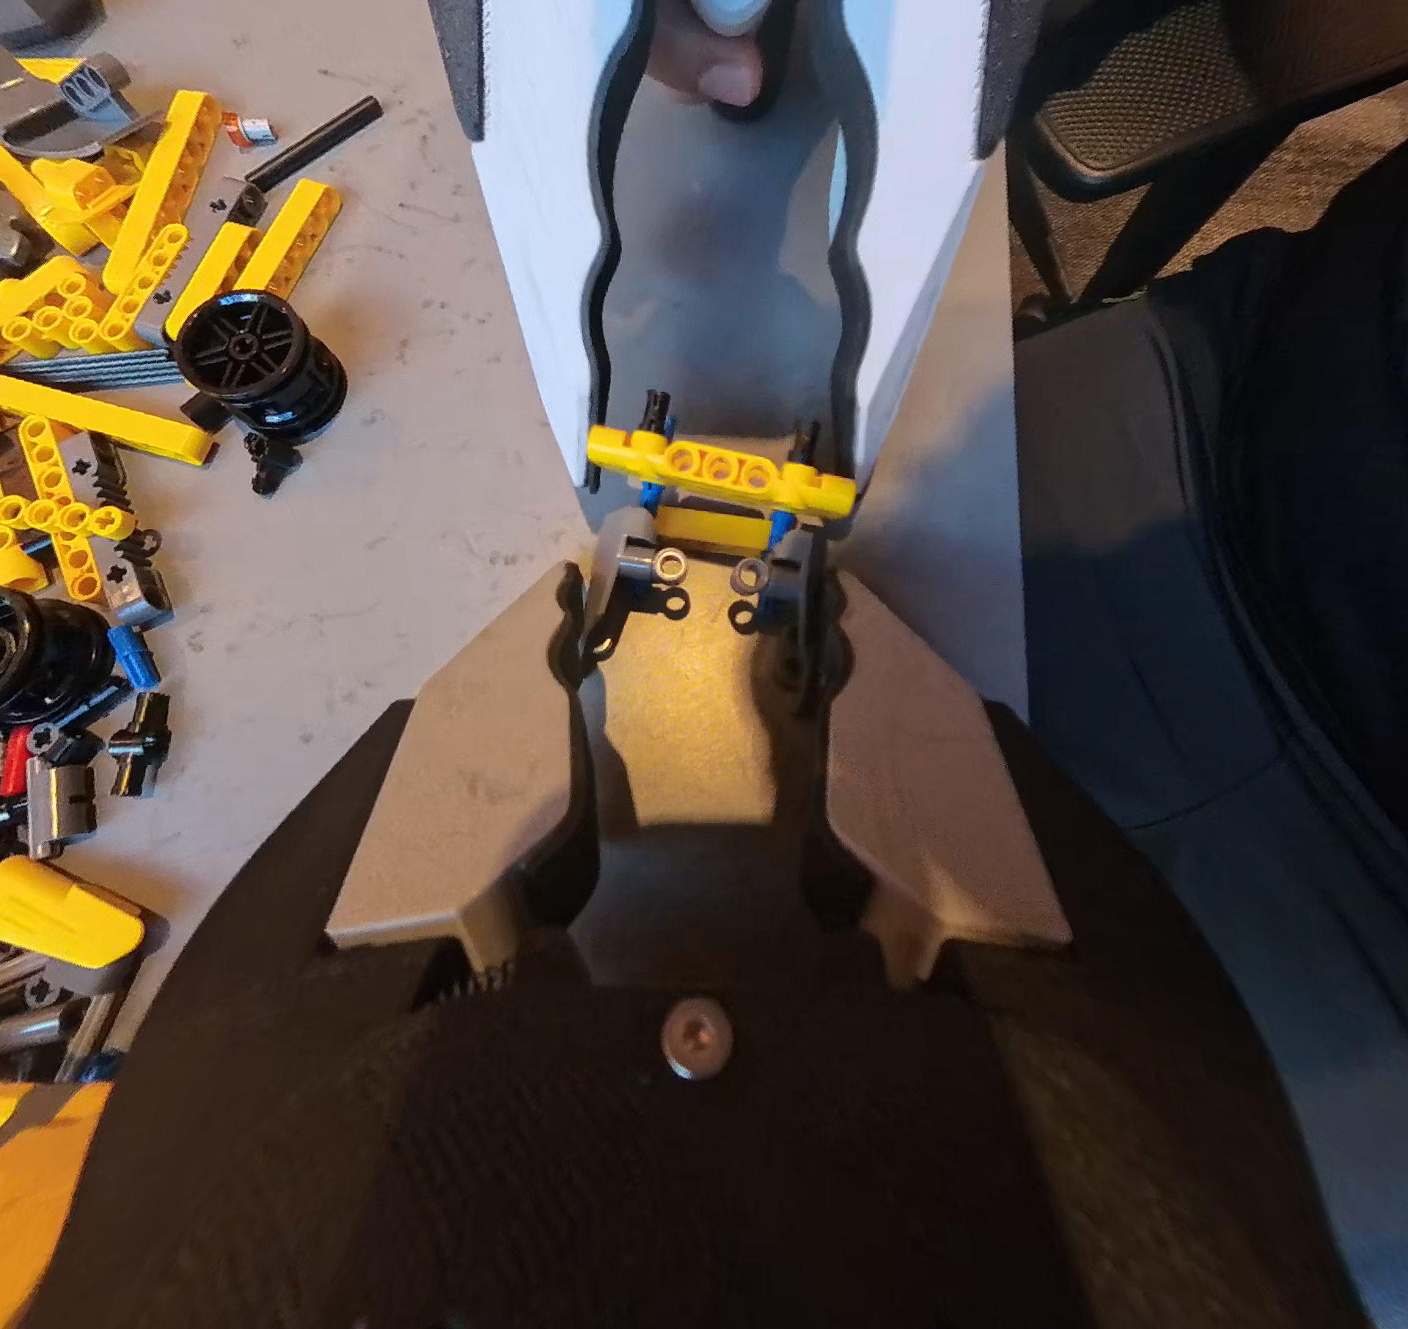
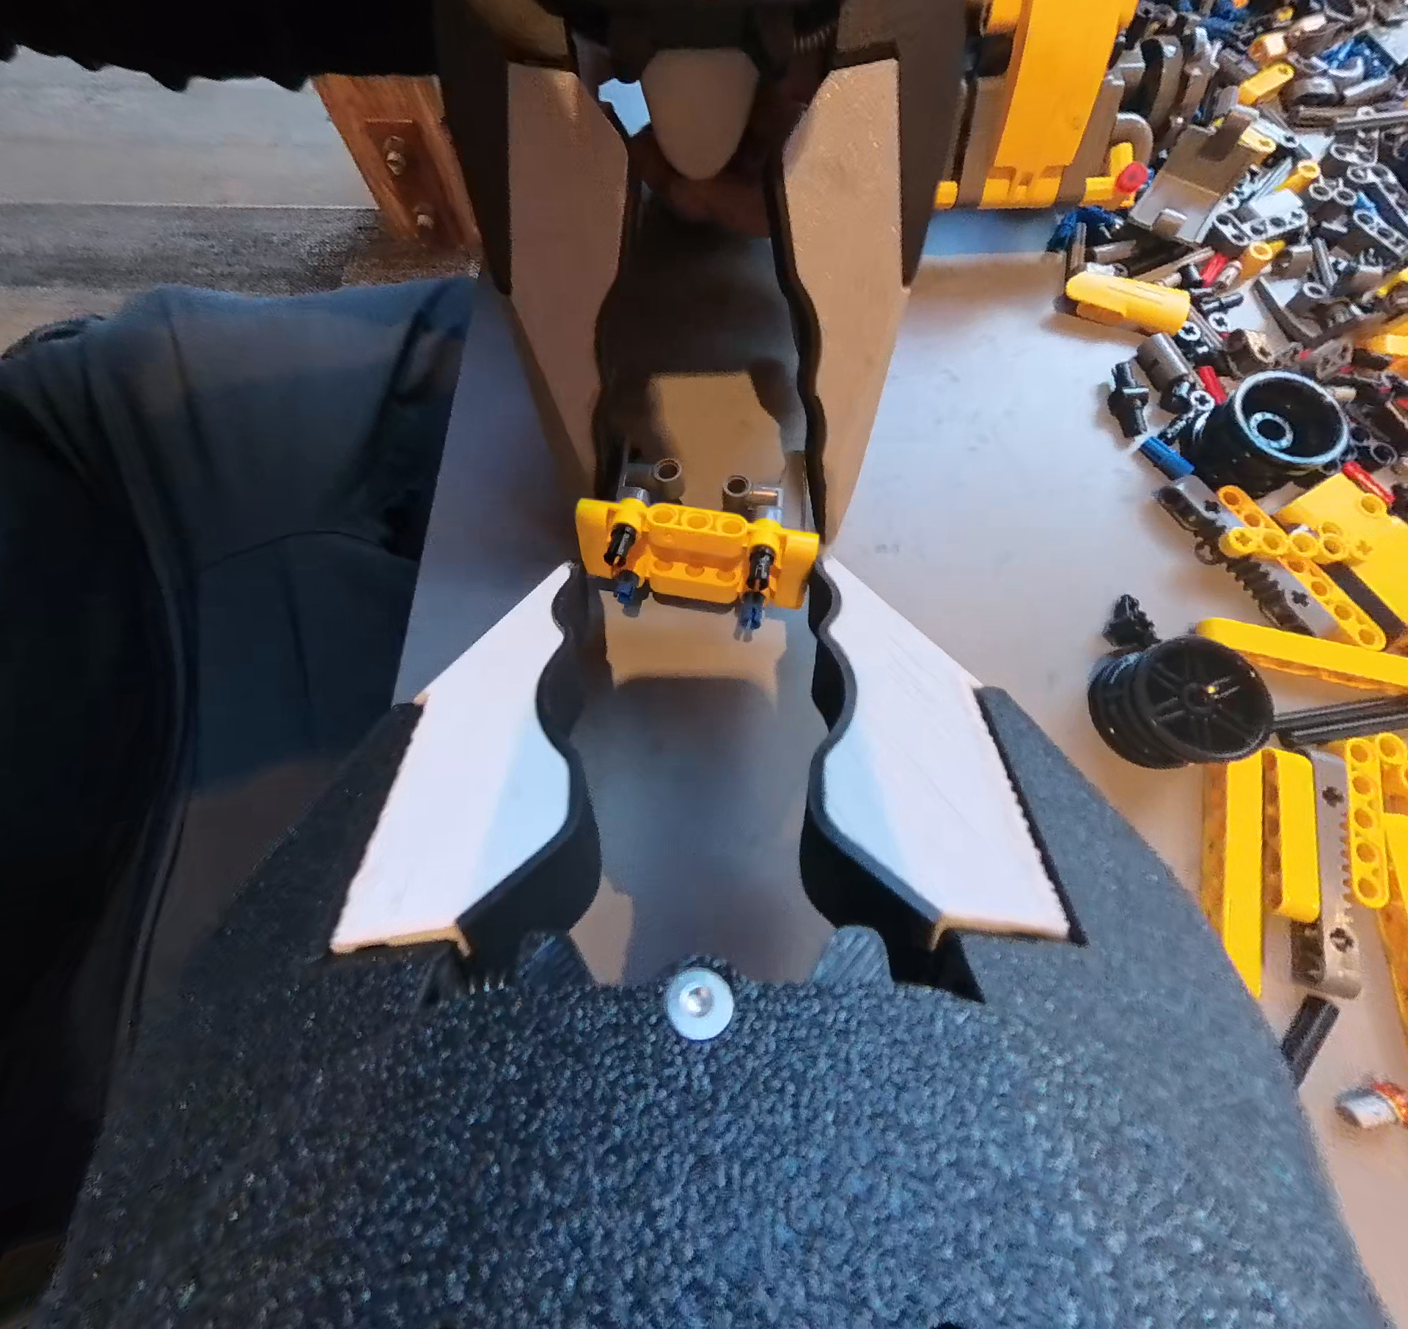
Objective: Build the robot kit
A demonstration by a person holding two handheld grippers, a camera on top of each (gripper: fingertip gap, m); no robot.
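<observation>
A small assembly is held between both grippers above the grey table's edge. Its yellow holed block (image 2: 695, 553) carries two black pins and two blue pins. Behind it are two grey connectors (image 2: 648, 486). My right gripper (image 2: 697, 582), with white fingers, is shut on the yellow block's ends. My left gripper (image 1: 705, 585), with grey fingers, faces it and is shut on the grey connectors (image 1: 638, 559) at the assembly's other side. In the left wrist view the yellow block (image 1: 720, 468) sits between the right gripper's (image 1: 724, 454) tips. The left gripper (image 2: 705, 504) shows opposite in the right wrist view.
Loose yellow beams (image 1: 152, 195), black wheels (image 1: 255, 355) and small pins lie on the grey table (image 1: 396, 500) to the left. The same pile (image 2: 1295, 606) fills the right of the right wrist view. A person's dark clothing (image 2: 190, 530) and a chair (image 1: 1219, 149) lie beyond the table edge. Less than 4 cm separates the two grippers' tips.
</observation>
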